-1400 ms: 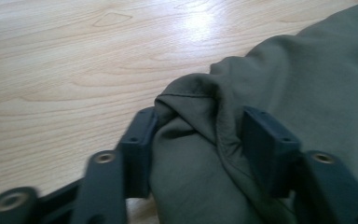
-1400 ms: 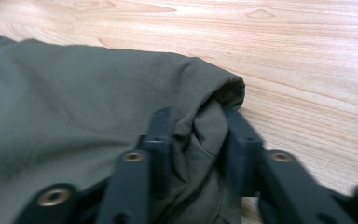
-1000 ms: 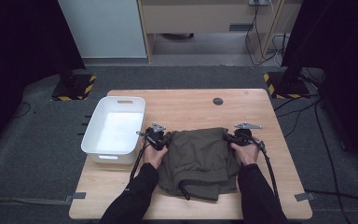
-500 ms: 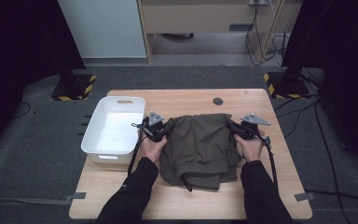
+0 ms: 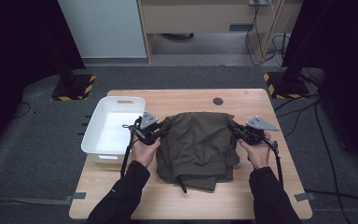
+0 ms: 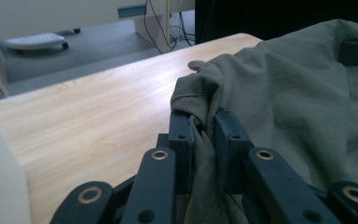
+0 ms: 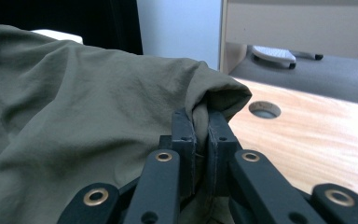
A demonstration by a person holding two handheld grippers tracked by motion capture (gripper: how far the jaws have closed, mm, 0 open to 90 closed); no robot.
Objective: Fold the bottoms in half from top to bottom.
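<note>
We have both top corners pinched: left hand-held gripper [image 5: 161, 131] and right hand-held gripper [image 5: 233, 126] grasping the olive garment [image 5: 196, 142] mid-frame; folding or binning remains

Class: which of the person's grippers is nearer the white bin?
Left. The left gripper is right beside the white bin; the right gripper is across the olive garment.

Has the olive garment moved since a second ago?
Yes. The olive garment, pinched by the left tool and right tool, has shifted toward the table's far edge, closer to the round hole.
</note>
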